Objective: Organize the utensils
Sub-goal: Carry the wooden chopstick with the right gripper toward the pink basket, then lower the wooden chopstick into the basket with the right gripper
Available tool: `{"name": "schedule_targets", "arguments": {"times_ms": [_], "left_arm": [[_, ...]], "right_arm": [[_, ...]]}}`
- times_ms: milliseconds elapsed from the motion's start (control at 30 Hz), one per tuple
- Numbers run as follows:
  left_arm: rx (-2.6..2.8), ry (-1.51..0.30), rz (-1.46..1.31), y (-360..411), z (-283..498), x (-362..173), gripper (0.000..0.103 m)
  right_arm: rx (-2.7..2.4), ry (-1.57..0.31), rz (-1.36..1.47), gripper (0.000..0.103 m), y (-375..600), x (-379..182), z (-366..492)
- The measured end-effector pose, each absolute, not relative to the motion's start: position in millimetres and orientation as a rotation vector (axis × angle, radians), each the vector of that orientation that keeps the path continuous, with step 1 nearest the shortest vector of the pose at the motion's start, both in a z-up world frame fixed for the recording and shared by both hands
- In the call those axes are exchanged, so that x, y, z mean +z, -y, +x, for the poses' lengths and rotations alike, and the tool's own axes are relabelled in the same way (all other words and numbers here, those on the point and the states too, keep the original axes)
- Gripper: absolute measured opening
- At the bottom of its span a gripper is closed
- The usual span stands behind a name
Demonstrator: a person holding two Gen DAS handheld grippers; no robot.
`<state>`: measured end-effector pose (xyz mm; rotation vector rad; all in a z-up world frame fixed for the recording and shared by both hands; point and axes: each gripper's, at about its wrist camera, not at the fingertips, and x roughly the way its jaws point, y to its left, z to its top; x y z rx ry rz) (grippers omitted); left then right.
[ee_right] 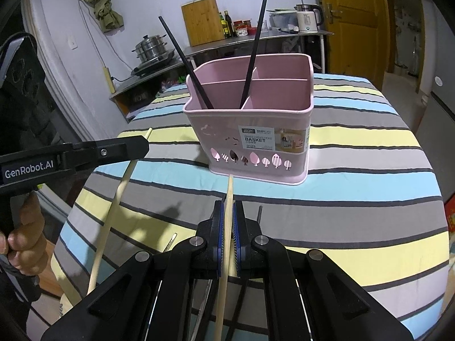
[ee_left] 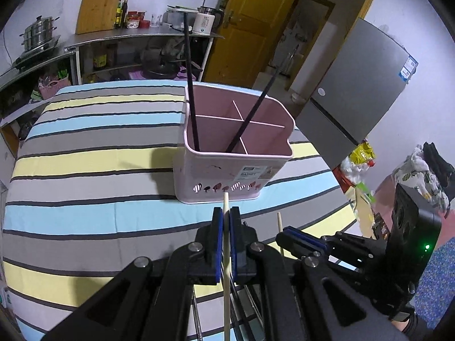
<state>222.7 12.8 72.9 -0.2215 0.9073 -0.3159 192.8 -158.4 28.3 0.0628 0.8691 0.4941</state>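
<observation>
A pink utensil basket [ee_left: 224,167] with dividers stands on the striped table; it also shows in the right wrist view [ee_right: 256,130]. Two black chopsticks [ee_left: 191,79] lean in its near compartments, also visible in the right wrist view [ee_right: 254,48]. My left gripper [ee_left: 226,213] is shut on a wooden chopstick [ee_left: 226,255], tip just short of the basket's front wall. My right gripper [ee_right: 227,207] is shut on another wooden chopstick [ee_right: 226,233], tip near the basket's base. The right gripper appears in the left wrist view [ee_left: 293,236], the left one in the right wrist view [ee_right: 142,145].
The striped tablecloth [ee_left: 85,170] covers the table. A metal counter [ee_left: 136,35] with bottles, cutting board and kettle stands behind. A grey fridge [ee_left: 361,91] is at the right. A thin metal utensil [ee_right: 170,241] lies on the cloth near my right gripper.
</observation>
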Motion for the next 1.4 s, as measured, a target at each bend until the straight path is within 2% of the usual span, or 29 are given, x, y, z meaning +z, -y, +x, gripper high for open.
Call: {"name": "schedule_targets", "arguments": {"times_ms": [600, 900, 1400], "left_arm": [[-0.330, -0.926, -0.226, -8.4, 220.7, 64.0, 0.005], [-0.331, -0.841, -0.220, -14.4, 214.0, 102.4, 0.005], [-0.337, -0.749, -0.152, -7.6, 208.8, 153.0, 0.005]], "right_arm": [[0.495, -0.864, 0.067, 0.006, 157.9, 31.2, 193.2], [0.500, -0.826, 0.075, 0.006, 161.1, 42.2, 191.1], [0.499, -0.665, 0.087, 0.006, 173.0, 103.4, 188.6]]}}
